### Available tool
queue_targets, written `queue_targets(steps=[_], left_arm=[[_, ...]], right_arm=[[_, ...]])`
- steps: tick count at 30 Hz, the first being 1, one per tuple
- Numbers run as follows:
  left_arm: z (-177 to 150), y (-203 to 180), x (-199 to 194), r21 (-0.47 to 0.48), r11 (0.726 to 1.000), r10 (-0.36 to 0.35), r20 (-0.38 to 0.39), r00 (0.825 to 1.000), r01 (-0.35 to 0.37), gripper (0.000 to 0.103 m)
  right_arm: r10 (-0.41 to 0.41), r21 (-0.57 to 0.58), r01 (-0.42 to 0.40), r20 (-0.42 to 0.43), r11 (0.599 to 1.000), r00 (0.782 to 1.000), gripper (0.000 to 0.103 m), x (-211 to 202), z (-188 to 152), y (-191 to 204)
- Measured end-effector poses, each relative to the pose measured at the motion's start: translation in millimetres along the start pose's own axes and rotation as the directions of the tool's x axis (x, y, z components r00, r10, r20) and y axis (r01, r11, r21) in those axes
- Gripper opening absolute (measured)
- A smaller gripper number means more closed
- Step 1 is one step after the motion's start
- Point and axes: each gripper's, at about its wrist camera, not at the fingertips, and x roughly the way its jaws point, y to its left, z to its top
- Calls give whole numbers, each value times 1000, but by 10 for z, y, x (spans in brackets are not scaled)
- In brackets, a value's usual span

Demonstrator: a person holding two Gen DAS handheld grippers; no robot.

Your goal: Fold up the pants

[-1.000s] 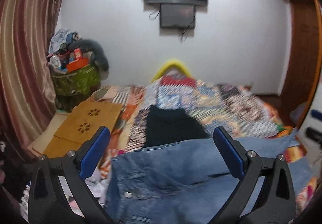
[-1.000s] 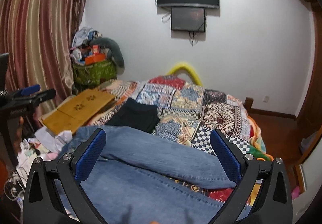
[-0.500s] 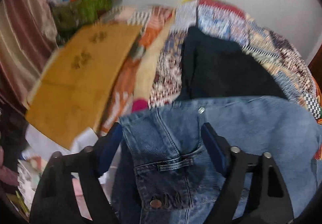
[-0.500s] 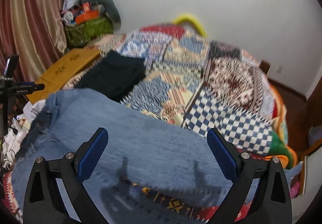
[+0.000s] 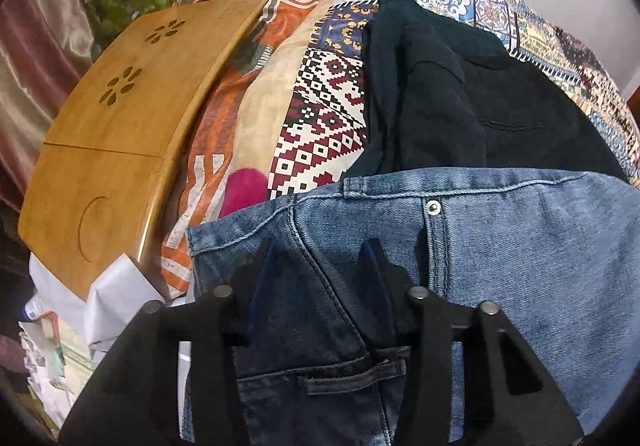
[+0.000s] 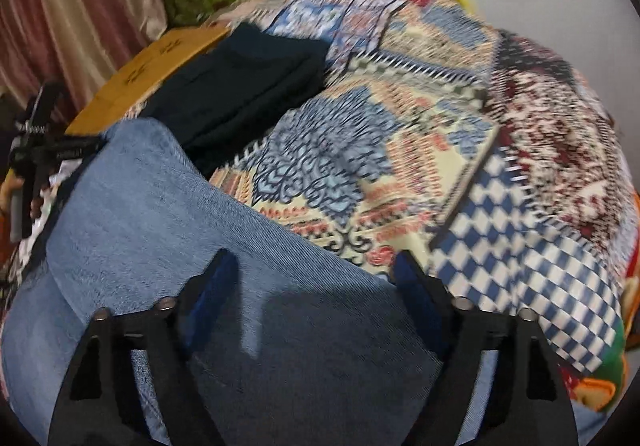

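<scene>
My left claw (image 5: 320, 266) points steeply down over the waistband end of the blue jeans (image 5: 500, 246); its jaws have just been closing and now stand narrow, with a ridge of denim between the pads, though I cannot tell whether they press on it. My right claw (image 6: 316, 270) hangs over a leg of the jeans (image 6: 160, 213), jaws also just closing but wide apart, denim beneath and between them. The jeans lie along the near edge of the bed (image 6: 400, 125), on its patchwork quilt. Just beyond the waistband lies a folded dark garment (image 5: 480, 93). A wooden lap tray (image 5: 120, 117) rests at the bed's left edge.
</scene>
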Motion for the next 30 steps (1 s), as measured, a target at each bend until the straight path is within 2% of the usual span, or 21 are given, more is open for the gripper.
queue_targets(steps=[1, 2, 4, 5, 7, 10, 14, 20, 24, 30], left_arm=[[17, -20, 10, 16, 999, 32, -6, 999, -32, 30], [33, -38, 28, 24, 998, 54, -13, 998, -54, 26], [45, -39, 29, 31, 998, 58, -25, 998, -57, 25], [47, -37, 19, 30, 998, 58, -28, 998, -57, 22], [31, -35, -19, 22, 998, 55, -26, 998, -54, 16], [8, -9, -80, -2, 999, 38, -25, 999, -38, 12], [88, 24, -189, -15, 1000, 25, -25, 999, -26, 9], [203, 42, -615, -26, 999, 30, 74, 997, -29, 8], [36, 60, -946, -11, 1000, 29, 142, 989, -27, 8], [-365, 121, -1441, -3, 1000, 14, 225, 974, -14, 8]], right_arm=[[8, 1, -8, -4, 1000, 1000, 64, 33, 4, 5], [13, 9, -13, -16, 1000, 1000, 61, 56, -1, 20], [32, 26, -31, -21, 999, 999, 45, 54, -5, 38], [35, 28, -34, -19, 999, 999, 41, 44, -12, 63], [5, 17, -5, -8, 1000, 1000, 27, 17, -42, 140], [-70, -13, 70, 9, 997, 998, 13, -25, -87, 253], [-113, 24, 111, 79, 993, 990, 9, -211, -78, 260], [-188, 43, 183, 172, 982, 967, 7, -557, 75, 336], [-165, 51, 158, 190, 986, 968, 7, -836, -3, 456], [-142, 56, 133, 211, 990, 967, 7, -1202, -357, 759]])
